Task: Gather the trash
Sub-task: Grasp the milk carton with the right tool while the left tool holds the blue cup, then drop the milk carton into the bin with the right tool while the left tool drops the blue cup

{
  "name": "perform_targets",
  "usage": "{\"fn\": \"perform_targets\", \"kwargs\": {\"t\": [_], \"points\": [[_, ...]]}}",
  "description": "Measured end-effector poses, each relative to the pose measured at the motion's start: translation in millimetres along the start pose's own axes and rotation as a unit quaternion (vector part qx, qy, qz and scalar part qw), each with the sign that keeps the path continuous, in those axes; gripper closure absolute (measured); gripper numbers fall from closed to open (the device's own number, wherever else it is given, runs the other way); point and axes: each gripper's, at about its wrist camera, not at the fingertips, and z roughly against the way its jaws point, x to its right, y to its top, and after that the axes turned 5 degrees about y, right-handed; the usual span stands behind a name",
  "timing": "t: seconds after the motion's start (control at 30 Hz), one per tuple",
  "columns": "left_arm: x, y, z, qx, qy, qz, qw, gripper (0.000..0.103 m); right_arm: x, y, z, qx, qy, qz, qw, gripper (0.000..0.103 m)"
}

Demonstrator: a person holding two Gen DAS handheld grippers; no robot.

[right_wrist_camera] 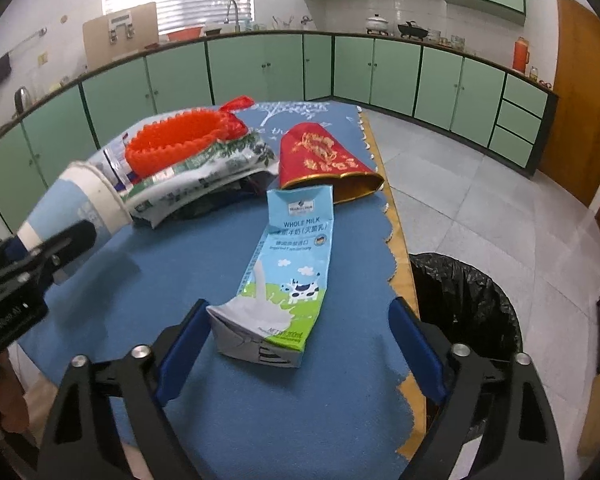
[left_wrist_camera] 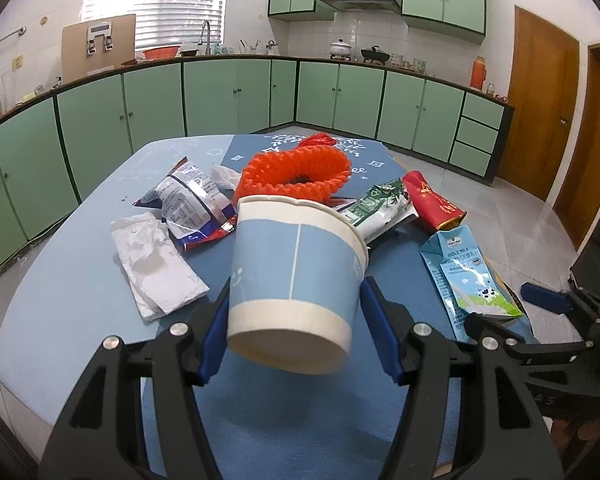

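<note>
My left gripper (left_wrist_camera: 294, 332) is shut on a blue-and-white paper cup (left_wrist_camera: 296, 276), held tilted above the blue table; the cup also shows in the right wrist view (right_wrist_camera: 76, 208). My right gripper (right_wrist_camera: 298, 344) is open, its fingers on either side of a flattened whole-milk carton (right_wrist_camera: 284, 276) lying on the mat; the carton also shows in the left wrist view (left_wrist_camera: 466, 276). An orange foam net (left_wrist_camera: 296, 174), a red gold-printed sleeve (right_wrist_camera: 322, 154), a green-white wrapper (right_wrist_camera: 212, 172), a blue snack bag (left_wrist_camera: 192, 200) and crumpled white tissue (left_wrist_camera: 152, 260) lie on the table.
A bin lined with a black bag (right_wrist_camera: 468, 304) stands on the tiled floor just right of the table edge (right_wrist_camera: 400, 240). Green kitchen cabinets (left_wrist_camera: 236, 92) run along the far walls. A wooden door (left_wrist_camera: 540, 92) is at the right.
</note>
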Motion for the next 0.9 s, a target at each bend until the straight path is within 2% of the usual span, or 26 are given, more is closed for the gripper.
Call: {"fn": "perform_targets", "kwargs": {"t": [0.03, 0.07, 0.17, 0.33, 0.53, 0.7, 0.9], "points": [[0, 0, 0, 0.000, 0.000, 0.000, 1.0000, 0.044, -1, 0, -2, -0.006, 0.008, 0.002, 1.000, 0.047], [0, 0, 0, 0.000, 0.000, 0.000, 1.0000, 0.044, -1, 1, -3, -0.013, 0.011, 0.004, 1.000, 0.058], [1, 0, 0, 0.002, -0.004, 0.003, 1.0000, 0.044, 0, 0, -1, -0.012, 0.015, 0.004, 1.000, 0.058], [7, 2, 6, 0.011, -0.014, -0.002, 0.9998, 0.044, 5, 0, 15, 0.010, 0.050, -0.002, 0.999, 0.058], [19, 8, 14, 0.020, -0.027, -0.010, 0.9994, 0.044, 13, 3, 38, 0.035, 0.060, -0.004, 0.998, 0.058], [36, 17, 15, 0.027, -0.054, -0.017, 0.9981, 0.044, 35, 4, 55, 0.051, 0.039, -0.025, 0.998, 0.058], [82, 29, 13, 0.034, -0.114, -0.040, 0.9921, 0.044, 78, 1, 65, 0.060, -0.003, -0.067, 0.996, 0.058]]}}
